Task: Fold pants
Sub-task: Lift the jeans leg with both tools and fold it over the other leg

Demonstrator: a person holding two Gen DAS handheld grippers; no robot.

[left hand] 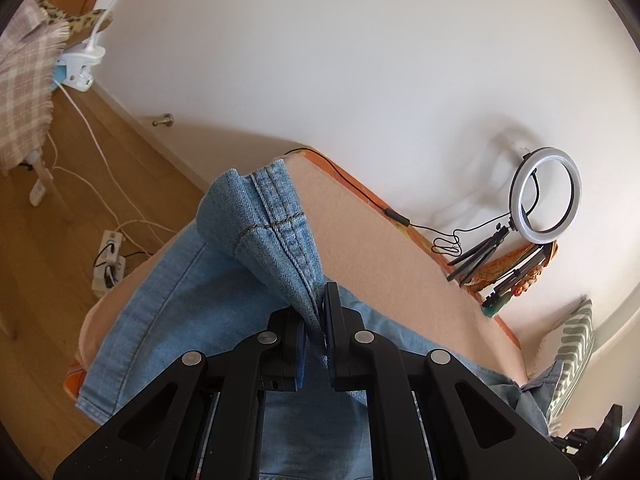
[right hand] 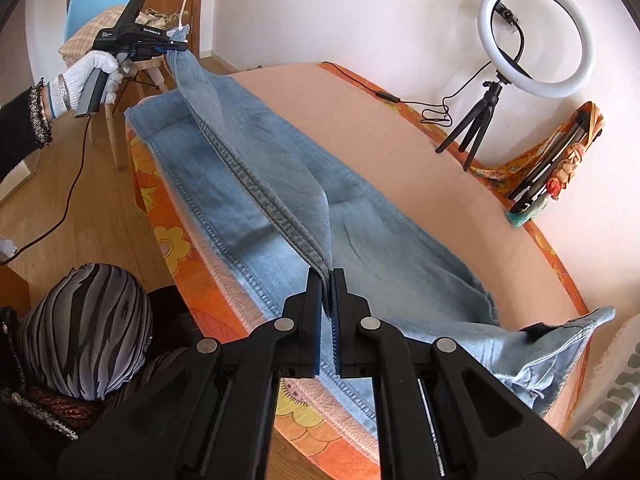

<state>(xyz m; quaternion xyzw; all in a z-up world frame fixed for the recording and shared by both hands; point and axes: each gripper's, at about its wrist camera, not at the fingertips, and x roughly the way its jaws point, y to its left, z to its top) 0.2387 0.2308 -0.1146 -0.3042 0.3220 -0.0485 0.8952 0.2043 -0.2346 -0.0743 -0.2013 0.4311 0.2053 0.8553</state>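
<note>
The left tool is clamped on the seamed edge of the jeans, its two fingers pressed tight on a bunched ridge of denim that rises ahead of it to the hemmed cuff; in the right wrist view the same left tool shows far ahead and to the left, held up above the table edge by a hand in a white knit glove, with the cuff pinched at its tip. The right tool is likewise closed on the jeans, gripping the thick stitched seam that runs taut from its fingers up to the left tool, so one leg is lifted as a raised fold while the other leg lies flat below it. The pants spread across the peach-covered table, the waist end drooping over the edge to the right of the right tool. Beyond the right tool, at the far side, a ring light stands on a small black tripod, and a blue chair stands behind the left tool
</note>
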